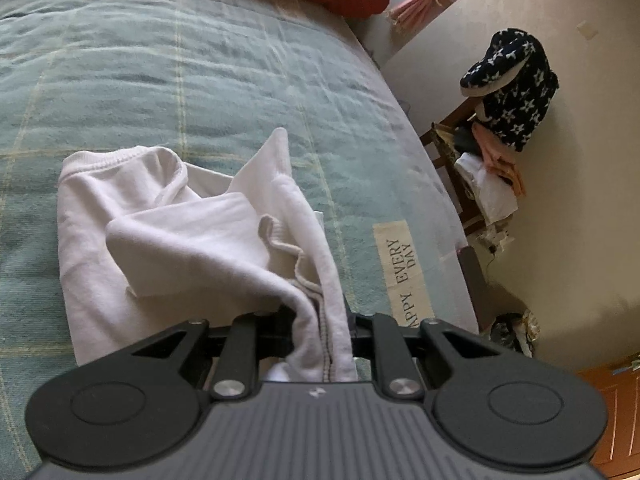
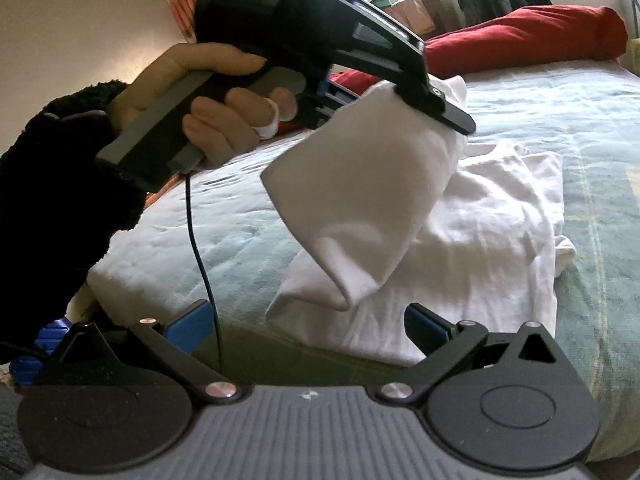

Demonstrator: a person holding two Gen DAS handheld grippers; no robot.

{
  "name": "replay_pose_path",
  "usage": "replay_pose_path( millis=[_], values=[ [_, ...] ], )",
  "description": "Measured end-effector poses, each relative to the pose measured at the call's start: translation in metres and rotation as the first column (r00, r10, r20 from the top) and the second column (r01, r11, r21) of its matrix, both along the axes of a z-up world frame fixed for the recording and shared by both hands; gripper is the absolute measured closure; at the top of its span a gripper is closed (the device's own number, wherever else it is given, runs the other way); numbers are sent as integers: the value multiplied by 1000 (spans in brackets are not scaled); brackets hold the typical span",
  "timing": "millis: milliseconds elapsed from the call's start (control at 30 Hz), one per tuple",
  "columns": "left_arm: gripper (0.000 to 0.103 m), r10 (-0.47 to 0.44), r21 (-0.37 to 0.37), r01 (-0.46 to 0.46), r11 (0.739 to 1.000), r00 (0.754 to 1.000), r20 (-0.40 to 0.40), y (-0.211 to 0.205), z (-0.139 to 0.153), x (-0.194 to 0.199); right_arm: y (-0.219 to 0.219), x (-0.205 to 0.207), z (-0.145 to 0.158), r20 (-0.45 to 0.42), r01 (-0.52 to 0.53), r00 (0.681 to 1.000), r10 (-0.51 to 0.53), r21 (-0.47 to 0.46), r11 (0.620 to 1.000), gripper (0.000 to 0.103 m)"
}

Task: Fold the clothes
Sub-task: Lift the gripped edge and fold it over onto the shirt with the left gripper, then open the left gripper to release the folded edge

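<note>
A white T-shirt lies partly folded on the green checked bedspread. My left gripper is shut on a bunched edge of it, and the cloth runs down between the jaws. In the right wrist view the same left gripper, held by a hand in a dark fleece sleeve, lifts a flap of the white T-shirt above the rest of the shirt. My right gripper stands open near the bed's near edge, its blue pads holding nothing.
A red pillow lies at the head of the bed. Right of the bed, a wooden chair carries a star-patterned dark garment and other clothes. A thin black cable hangs from the left gripper's handle.
</note>
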State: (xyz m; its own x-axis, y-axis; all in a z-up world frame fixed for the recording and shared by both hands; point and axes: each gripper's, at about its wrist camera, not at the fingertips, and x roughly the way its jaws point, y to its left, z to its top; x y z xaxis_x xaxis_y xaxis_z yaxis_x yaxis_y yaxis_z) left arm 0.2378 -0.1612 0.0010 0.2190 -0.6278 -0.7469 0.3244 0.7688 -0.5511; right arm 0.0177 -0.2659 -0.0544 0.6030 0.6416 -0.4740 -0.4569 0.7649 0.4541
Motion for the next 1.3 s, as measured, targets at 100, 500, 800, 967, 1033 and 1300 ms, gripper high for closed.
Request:
replay_pose_path(
  millis=[100, 500, 800, 967, 1033, 1300],
  values=[
    [84, -14, 7, 14, 1000, 1000, -1, -5, 1, 2, -1, 0, 2, 11, 2, 1000, -2, -24, 1000, 0],
    [82, -22, 69, 23, 997, 1000, -16, -26, -15, 6, -19, -11, 2, 7, 65, 998, -64, -51, 997, 0],
    [56, -57, 65, 60, 996, 998, -37, -40, -22, 7, -25, -14, -1, -12, 106, 994, -107, -55, 993, 0],
    [50, -90, 42, 91, 995, 996, -23, -49, -12, 5, -28, -15, -3, -23, 116, 993, -118, -68, 991, 0],
    [50, -96, 16, 96, 995, 995, -11, -50, -6, 5, -29, -16, -3, -22, 120, 992, -122, -74, 990, 0],
    [41, -90, -9, 91, 996, 992, 89, -20, 23, -5, -32, -19, 1, -13, 138, 990, -139, -87, 987, 0]
  ],
)
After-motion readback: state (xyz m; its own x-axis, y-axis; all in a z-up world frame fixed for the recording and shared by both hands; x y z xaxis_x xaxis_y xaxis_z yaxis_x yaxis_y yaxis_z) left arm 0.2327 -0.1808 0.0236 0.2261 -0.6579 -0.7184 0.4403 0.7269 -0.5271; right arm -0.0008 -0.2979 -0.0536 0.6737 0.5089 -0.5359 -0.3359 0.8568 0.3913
